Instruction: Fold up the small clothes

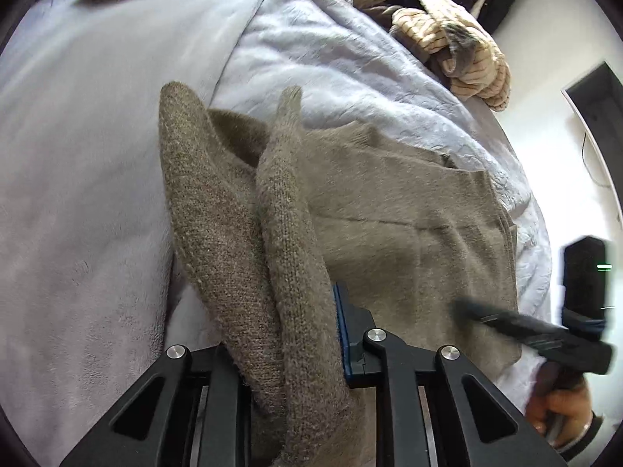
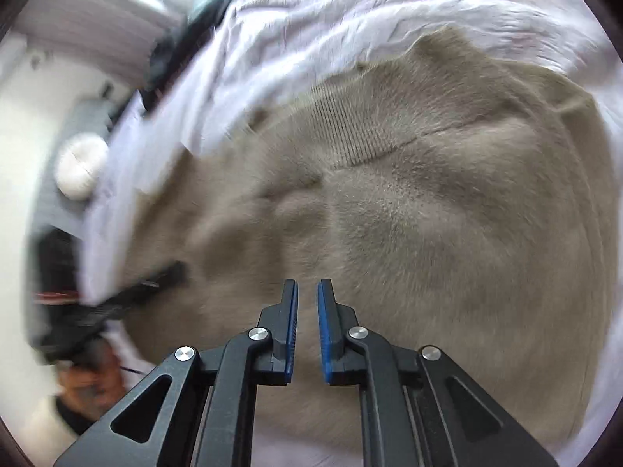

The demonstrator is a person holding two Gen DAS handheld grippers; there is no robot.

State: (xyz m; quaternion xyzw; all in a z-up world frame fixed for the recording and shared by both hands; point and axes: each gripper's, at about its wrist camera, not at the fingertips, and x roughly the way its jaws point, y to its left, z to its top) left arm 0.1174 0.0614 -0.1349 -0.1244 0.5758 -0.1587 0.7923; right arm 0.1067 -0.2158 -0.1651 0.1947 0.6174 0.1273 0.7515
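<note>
- The brown-grey knitted sweater (image 1: 409, 210) lies spread on a pale lilac fleece blanket (image 1: 97, 155) that covers the bed; its flat body is at the right of the left wrist view and fills most of the right wrist view (image 2: 409, 214).
- One thick fold of this sweater, perhaps a sleeve or the hem, is lifted off the blanket and rises toward the left camera as two knitted ridges.
- The left gripper (image 1: 300, 334) is closed on that fold. The blue pad of one finger (image 1: 342, 330) presses on the wool, and the other finger is hidden behind the cloth.
- The right gripper (image 2: 307, 330) hangs above the flat body of the sweater. Only a narrow gap shows between its two blue pads and nothing is in this gap, so it is almost closed and holds nothing.
- In the left wrist view the right gripper appears blurred at the near right, at the sweater's edge, with the person's hand (image 1: 560, 404) under it.
- A striped beige garment (image 1: 463, 50) lies in a heap at the far right of the bed, well apart from the sweater.
- I judge the sweater soft, limp and rather light, but bulky. The fuzzy wool should not slip between the pads, yet it will sag and stretch if it is held at one point only.
- For a clean fold, the better place for the free gripper is a second edge or corner on the same side as the lifted fold, so that both points travel together.
</note>
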